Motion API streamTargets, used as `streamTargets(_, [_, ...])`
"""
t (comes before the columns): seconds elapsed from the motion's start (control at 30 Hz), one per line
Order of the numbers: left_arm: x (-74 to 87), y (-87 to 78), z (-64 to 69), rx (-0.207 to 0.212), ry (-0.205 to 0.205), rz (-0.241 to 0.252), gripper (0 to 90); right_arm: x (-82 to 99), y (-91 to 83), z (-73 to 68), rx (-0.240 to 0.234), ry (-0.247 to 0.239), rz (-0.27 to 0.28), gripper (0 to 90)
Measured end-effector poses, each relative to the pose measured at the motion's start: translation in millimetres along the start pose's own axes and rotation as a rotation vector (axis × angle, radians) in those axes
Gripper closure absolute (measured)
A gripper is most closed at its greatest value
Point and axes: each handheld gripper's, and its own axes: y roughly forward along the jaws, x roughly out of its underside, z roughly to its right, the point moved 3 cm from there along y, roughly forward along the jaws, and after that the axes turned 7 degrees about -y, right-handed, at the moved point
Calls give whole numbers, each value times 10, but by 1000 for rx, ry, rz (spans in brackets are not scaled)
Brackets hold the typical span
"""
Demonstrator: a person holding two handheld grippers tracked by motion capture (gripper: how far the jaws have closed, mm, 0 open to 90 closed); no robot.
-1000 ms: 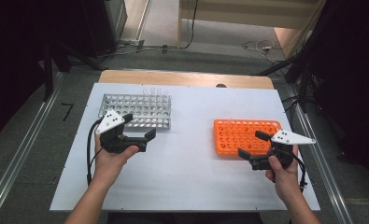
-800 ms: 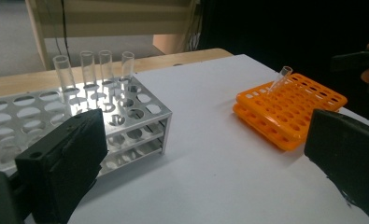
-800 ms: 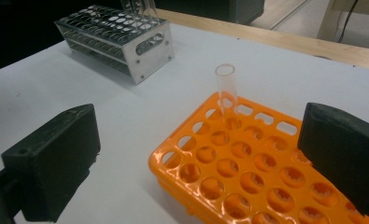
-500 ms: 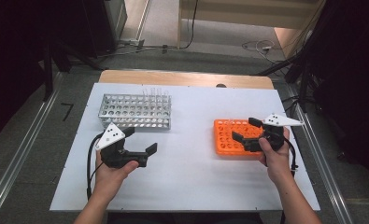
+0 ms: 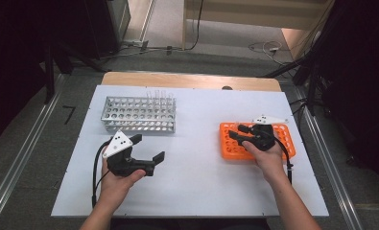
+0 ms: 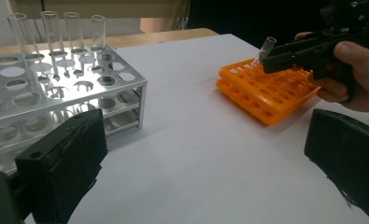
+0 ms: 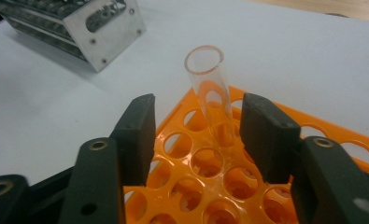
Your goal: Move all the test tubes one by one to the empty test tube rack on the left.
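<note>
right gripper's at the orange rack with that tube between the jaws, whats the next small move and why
Probably lift the right gripper straight back off the glass test tube. Its jaws stand open on either side, and the tube leans in a hole of the orange rack, apparently seated, so backing straight out avoids knocking it.

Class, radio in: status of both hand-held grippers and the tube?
Left gripper open, empty. Right gripper open around tube, which leans in orange rack. Nothing blocking.

White table (image 5: 201, 191) – grey floor (image 5: 29, 143), metal rails (image 5: 14, 167), cables (image 5: 266, 47) behind
</note>
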Motion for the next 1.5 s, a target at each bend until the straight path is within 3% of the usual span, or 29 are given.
streamTargets(0.17, [17, 23, 21, 0, 12, -9, 0, 52, 110, 35, 60, 18, -46, 613])
streamTargets(0.37, [40, 44, 31, 7, 10, -17, 0, 61, 144, 15, 120, -6, -25, 679])
streamTargets(0.67, [56, 59, 61, 18, 19, -24, 0, 79, 146, -21, 159, -21, -17, 737])
streamTargets(1.1, [54, 56, 68, 18, 18, -19, 0, -12, -48, 21, 141, 18, 71, 739])
streamTargets(1.27, [53, 56, 81, 23, 19, -19, 0, -87, -164, -24, 116, -1, 109, 739])
streamTargets(1.5, [42, 60, 112, 30, 19, -16, 0, -142, -212, -203, 54, -40, 121, 739])
